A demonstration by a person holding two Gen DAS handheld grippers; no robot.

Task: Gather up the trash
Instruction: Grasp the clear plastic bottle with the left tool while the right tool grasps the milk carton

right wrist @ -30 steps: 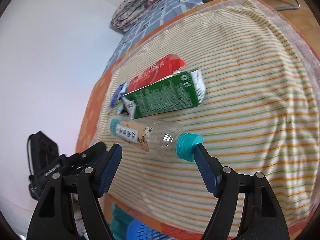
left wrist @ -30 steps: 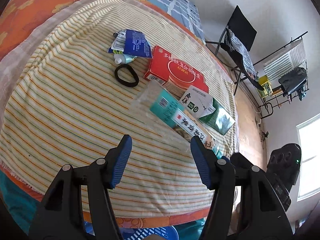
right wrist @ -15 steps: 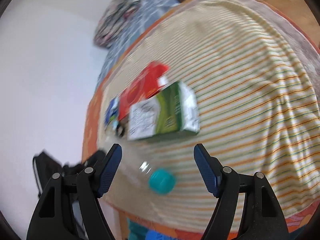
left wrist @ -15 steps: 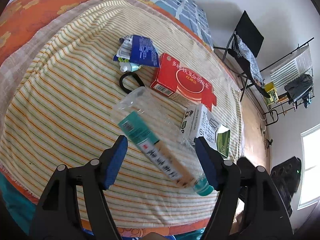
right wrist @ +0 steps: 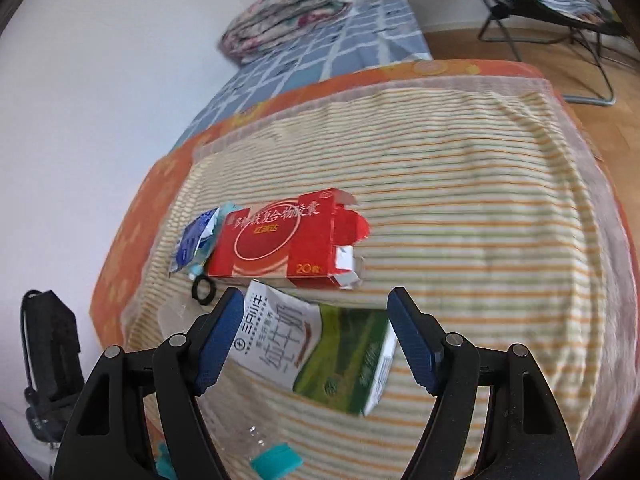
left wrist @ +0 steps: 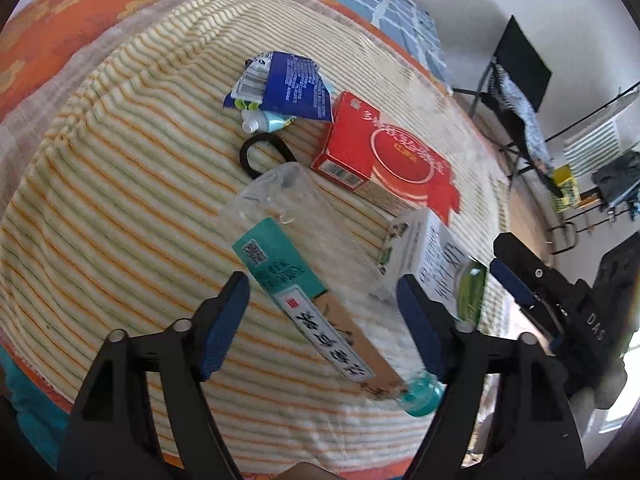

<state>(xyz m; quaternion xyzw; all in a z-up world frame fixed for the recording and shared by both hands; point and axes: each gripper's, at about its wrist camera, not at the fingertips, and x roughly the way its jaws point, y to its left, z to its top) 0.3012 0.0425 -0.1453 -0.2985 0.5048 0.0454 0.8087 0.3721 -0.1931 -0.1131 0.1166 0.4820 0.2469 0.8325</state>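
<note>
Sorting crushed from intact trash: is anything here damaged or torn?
Yes. The red box has its end flaps torn open and splayed, and the blue wrapper beside it is ripped and crumpled.

The left wrist camera sits low over the near edge of the bed [left wrist: 120,184], looking forward between its own spread jaws and slightly down across the striped blanket toward the far side, where a folding chair [left wrist: 520,80] stands by the wall. The right wrist camera rides close over another edge of the bed [right wrist: 500,208], facing along it toward the folded quilt [right wrist: 288,8] at the wall. Both views share the red box [left wrist: 380,160] [right wrist: 280,244], the milk carton [left wrist: 432,256] [right wrist: 320,352], the clear bottle [left wrist: 304,280] [right wrist: 256,456] and the black ring [left wrist: 260,154] [right wrist: 204,289].
</note>
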